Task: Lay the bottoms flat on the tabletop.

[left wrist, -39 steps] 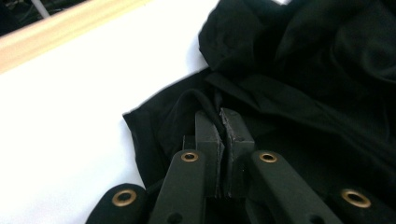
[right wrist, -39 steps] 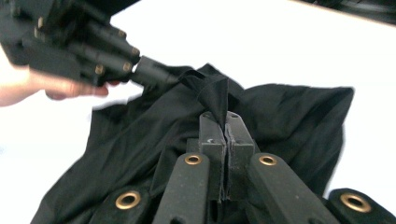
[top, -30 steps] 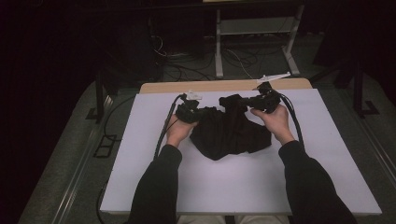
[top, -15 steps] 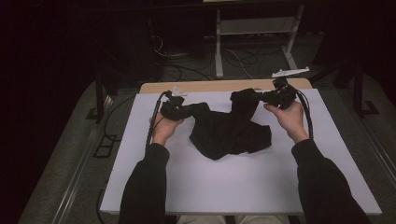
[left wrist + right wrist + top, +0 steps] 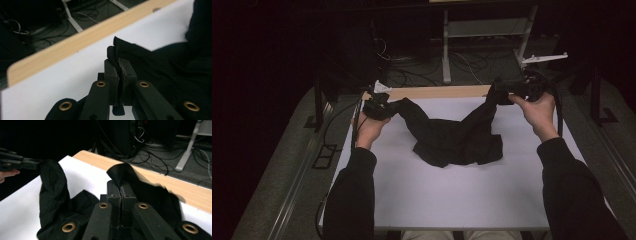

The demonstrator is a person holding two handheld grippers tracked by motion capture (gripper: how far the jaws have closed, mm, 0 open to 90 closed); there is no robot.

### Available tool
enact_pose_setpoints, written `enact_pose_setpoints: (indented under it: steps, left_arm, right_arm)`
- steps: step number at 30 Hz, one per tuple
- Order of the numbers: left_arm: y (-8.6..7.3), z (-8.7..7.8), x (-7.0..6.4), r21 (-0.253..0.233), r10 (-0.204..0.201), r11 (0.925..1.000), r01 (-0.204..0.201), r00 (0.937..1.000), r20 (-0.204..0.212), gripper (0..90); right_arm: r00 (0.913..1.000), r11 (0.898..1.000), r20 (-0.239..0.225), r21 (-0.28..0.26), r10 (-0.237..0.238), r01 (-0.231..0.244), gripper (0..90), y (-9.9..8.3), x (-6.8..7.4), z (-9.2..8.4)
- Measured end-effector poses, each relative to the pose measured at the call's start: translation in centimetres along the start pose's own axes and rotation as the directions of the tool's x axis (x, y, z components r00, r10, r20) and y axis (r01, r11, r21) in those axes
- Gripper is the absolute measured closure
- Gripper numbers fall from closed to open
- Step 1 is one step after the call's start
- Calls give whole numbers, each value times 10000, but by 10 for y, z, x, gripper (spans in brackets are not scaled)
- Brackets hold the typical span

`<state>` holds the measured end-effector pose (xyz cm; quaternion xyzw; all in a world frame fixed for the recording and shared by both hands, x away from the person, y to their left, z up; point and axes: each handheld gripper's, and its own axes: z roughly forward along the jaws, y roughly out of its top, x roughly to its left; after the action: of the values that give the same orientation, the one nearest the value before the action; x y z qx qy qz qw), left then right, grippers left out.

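With its jaws pressed together on a corner of the black cloth (image 5: 160, 67), the left hand-held gripper (image 5: 120, 70) has a small tongue of fabric standing up past the pads, as the left gripper view shows. From above, this left hand-held gripper (image 5: 379, 107) sits near the far left corner of the counter (image 5: 437, 200), raised off the white surface. The right hand-held gripper (image 5: 121, 192) is likewise clamped on the cloth (image 5: 57, 202), with a fold of fabric rising between and beyond its closed pads. In the high view the right hand-held gripper (image 5: 507, 91) is held above the far right part of the counter, a little higher in the picture than the left one.

Between the two grips the cloth (image 5: 452, 137) is stretched sideways, so its long axis runs left to right across the far half of the counter, roughly along the wooden far edge (image 5: 437, 92). Its two held ends point up and outward towards the hands, while the middle sags in a broad curve and its lower bunched part rests crumpled on the white surface, about midway between the two sleeves (image 5: 349, 200).
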<state>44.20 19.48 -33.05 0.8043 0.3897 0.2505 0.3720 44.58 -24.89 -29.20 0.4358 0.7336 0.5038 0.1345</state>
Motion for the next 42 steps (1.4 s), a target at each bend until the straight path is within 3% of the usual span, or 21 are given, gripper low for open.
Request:
enact_pose_setpoints:
  steps: [5,10,14,18,26,36,40,42]
  left_arm:
    - [16,-17,8,-334,68,9994,-74,9998,-197,853]
    - [18,-22,8,-443,4,9990,-11,9999,-141,852]
    - [11,-25,6,-633,-141,9979,153,9997,198,852]
    - [2,-27,3,-510,-11,9987,27,9995,312,848]
    - [-12,-24,0,-303,-179,9994,190,9992,364,844]
    - [-31,-16,-8,-12,-285,9996,286,9975,651,841]
    - [-45,-15,-12,-85,-481,9988,492,9933,1055,842]
    - [-56,-15,-21,-52,-349,9993,361,9873,1548,842]
  right_arm:
    - [9999,10000,124,-70,-59,60,874,16,4,-3]
    - [10000,9998,-36,-179,-67,67,874,21,7,-5]
    - [9999,9999,-77,-50,-95,95,873,16,9,-7]
    - [9999,9999,-128,147,-77,78,872,0,7,-12]
    - [9996,9992,-128,327,247,-243,871,-20,-5,-17]
    - [9971,9960,-399,640,650,-623,871,-50,-10,-4]
    - [9889,9909,-921,790,1163,-1092,871,-72,-9,4]
    - [9848,9885,-1196,991,1260,-1144,871,-86,-4,6]
